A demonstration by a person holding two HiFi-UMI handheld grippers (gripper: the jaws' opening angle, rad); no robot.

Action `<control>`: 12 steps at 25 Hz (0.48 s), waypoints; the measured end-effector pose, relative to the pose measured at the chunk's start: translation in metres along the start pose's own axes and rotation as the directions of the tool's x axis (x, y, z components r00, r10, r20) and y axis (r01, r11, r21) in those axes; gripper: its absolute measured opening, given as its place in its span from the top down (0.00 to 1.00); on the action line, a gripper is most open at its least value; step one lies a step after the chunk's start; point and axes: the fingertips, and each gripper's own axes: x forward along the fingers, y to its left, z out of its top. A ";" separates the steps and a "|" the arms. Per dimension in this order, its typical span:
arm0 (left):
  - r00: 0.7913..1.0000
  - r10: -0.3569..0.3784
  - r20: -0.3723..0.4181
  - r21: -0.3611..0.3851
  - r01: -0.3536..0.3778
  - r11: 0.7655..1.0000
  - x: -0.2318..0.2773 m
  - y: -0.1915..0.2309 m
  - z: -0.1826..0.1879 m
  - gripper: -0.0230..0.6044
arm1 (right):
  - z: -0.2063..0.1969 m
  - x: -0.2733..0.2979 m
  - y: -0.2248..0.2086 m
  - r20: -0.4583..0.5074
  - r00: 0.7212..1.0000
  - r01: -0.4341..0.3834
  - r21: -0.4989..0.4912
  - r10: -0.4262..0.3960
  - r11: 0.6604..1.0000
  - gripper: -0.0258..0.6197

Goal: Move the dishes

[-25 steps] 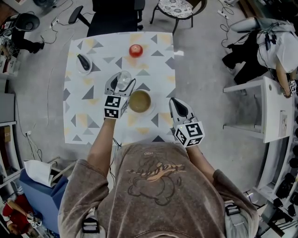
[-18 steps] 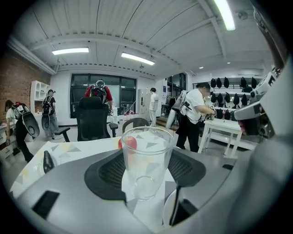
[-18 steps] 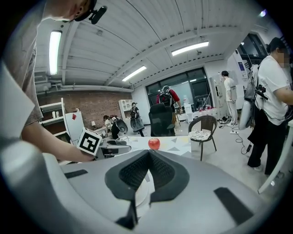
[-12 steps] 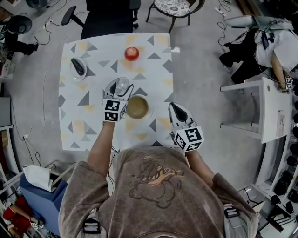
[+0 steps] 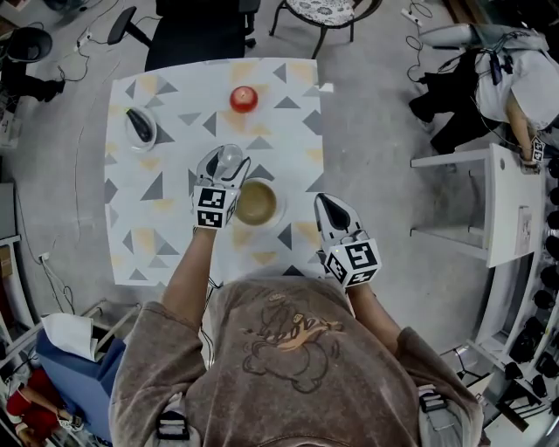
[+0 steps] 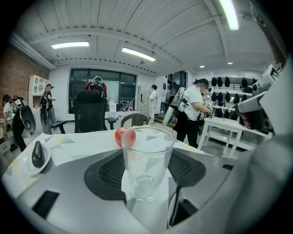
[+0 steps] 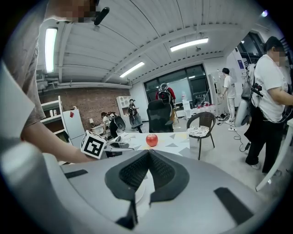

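My left gripper (image 5: 229,159) is shut on a clear empty glass (image 5: 230,157), which stands upright between the jaws just left of a bowl. In the left gripper view the glass (image 6: 146,157) fills the gap between the two dark pads. The bowl (image 5: 258,202), brown inside, sits on a white saucer near the middle of the table. To the right of the bowl, my right gripper (image 5: 327,204) is near the table's right edge, and in its own view the right gripper (image 7: 147,155) has its jaws closed together with nothing in them.
A red apple (image 5: 244,99) lies at the far side of the patterned tablecloth (image 5: 166,227). A small white dish with a dark object (image 5: 140,127) sits at the far left. A black office chair (image 5: 194,35) and a round chair (image 5: 323,13) stand beyond the table; a white table (image 5: 502,205) stands to the right.
The head view has shifted a little. Both grippers keep nearly the same places beside the bowl, and the left one still holds the glass.
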 end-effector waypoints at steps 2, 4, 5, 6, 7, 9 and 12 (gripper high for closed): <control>1.000 -0.002 -0.007 0.009 0.002 1.000 0.001 -0.002 -0.002 0.50 | -0.002 0.001 0.000 -0.006 1.000 -0.001 0.001 0.001 1.000 0.96; 1.000 -0.003 -0.006 0.015 0.003 1.000 0.001 -0.003 -0.003 0.50 | -0.003 0.001 0.000 -0.009 1.000 -0.002 0.002 0.002 1.000 0.96; 1.000 -0.003 -0.001 0.017 0.003 1.000 0.001 -0.004 -0.002 0.50 | -0.003 0.002 0.000 -0.010 1.000 -0.003 0.002 0.003 1.000 0.96; 1.000 -0.003 0.004 0.017 0.003 1.000 0.000 -0.004 -0.001 0.50 | -0.003 0.002 0.001 -0.011 1.000 -0.004 0.002 0.004 1.000 0.96; 1.000 -0.004 0.009 0.017 0.004 1.000 0.000 -0.004 0.001 0.50 | -0.003 0.003 0.002 -0.010 1.000 -0.006 0.002 0.006 1.000 0.96; 1.000 -0.005 0.017 0.017 0.005 1.000 0.000 -0.004 0.003 0.50 | -0.004 0.003 0.003 -0.010 1.000 -0.010 0.002 0.010 1.000 0.96; 1.000 -0.002 0.024 0.011 0.001 1.000 -0.001 -0.004 0.004 0.50 | -0.005 0.003 0.004 -0.012 1.000 -0.013 0.002 0.013 1.000 0.96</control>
